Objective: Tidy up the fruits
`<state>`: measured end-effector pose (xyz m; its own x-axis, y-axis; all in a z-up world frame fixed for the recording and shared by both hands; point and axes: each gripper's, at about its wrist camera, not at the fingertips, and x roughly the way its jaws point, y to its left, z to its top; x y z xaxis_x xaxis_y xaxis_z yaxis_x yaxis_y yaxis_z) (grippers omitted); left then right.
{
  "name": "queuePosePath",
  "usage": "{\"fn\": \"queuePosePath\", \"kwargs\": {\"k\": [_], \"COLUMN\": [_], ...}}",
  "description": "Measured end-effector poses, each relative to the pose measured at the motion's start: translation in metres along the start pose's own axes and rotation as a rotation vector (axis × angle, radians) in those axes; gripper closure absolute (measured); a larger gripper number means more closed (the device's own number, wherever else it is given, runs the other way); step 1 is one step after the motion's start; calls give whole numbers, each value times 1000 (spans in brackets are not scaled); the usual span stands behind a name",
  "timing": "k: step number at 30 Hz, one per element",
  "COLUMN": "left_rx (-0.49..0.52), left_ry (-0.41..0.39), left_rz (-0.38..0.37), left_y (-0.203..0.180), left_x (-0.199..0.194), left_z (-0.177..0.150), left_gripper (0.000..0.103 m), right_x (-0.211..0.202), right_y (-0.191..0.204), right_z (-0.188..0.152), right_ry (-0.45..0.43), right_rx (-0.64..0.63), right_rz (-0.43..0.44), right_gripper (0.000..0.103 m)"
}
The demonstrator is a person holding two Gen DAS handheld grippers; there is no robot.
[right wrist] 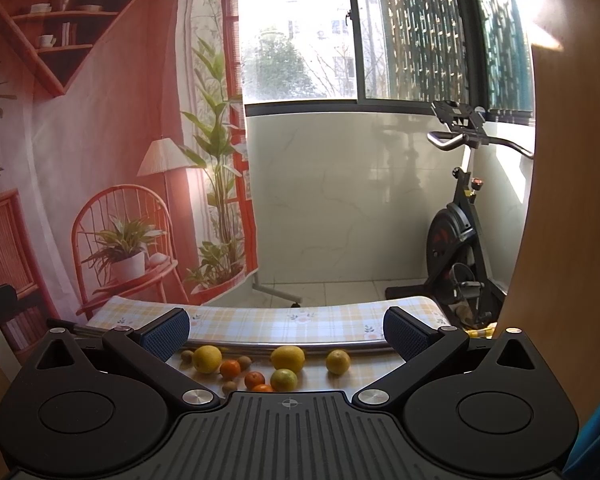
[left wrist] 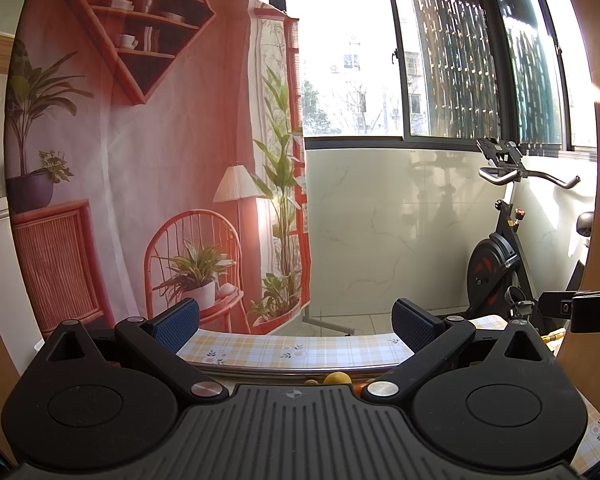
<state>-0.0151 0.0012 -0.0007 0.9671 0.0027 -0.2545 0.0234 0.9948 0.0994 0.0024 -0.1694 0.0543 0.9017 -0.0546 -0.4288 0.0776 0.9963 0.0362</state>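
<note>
Right gripper (right wrist: 286, 334) is hanging level above the near part of the surface (right wrist: 260, 322), its jaws spread wide and gripping nothing. Left gripper (left wrist: 296, 326) is likewise standing spread and empty, pointing over the same checked cloth.

Fruits are lying loose on the surface, all on the near side of a metal rail (right wrist: 300, 346) that is crossing the cloth. Three yellow lemons are sitting closest to the rail: one at left (right wrist: 207, 359), one in the middle (right wrist: 287, 358), one at right (right wrist: 338, 361). A greenish-yellow citrus (right wrist: 284, 379) is resting just nearer than the middle lemon. Small oranges are showing at (right wrist: 230, 369) and (right wrist: 254, 380), and a third (right wrist: 263, 388) is partly hiding behind the gripper body. Small brown kiwis (right wrist: 244, 361) are scattering among them; another (right wrist: 187, 356) is sitting left of the left lemon.

In the left wrist view only one lemon top (left wrist: 337, 378) is peeking over the gripper body.
</note>
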Motion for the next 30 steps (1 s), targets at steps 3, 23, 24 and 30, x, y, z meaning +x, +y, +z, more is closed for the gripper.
{"fn": "queuePosePath", "kwargs": {"k": [3,23,24,30], "left_rx": [0,-27,-34,-83], "left_ry": [0,51,65,128], "left_rz": [0,14,13,15], "left_y": [0,6,7,18], "left_x": [0,14,18,50], "left_z": [0,-3,-5,-15], "left_gripper": [0,0,0,0], "right_x": [0,4,7,34], "right_y": [0,-2,-3,-10], "right_z": [0,-2,-4,-13], "right_ry": [1,14,20,61], "right_rx": [1,1,3,13], "right_rz": [0,-5,-5,-4], "right_gripper": [0,0,0,0]}}
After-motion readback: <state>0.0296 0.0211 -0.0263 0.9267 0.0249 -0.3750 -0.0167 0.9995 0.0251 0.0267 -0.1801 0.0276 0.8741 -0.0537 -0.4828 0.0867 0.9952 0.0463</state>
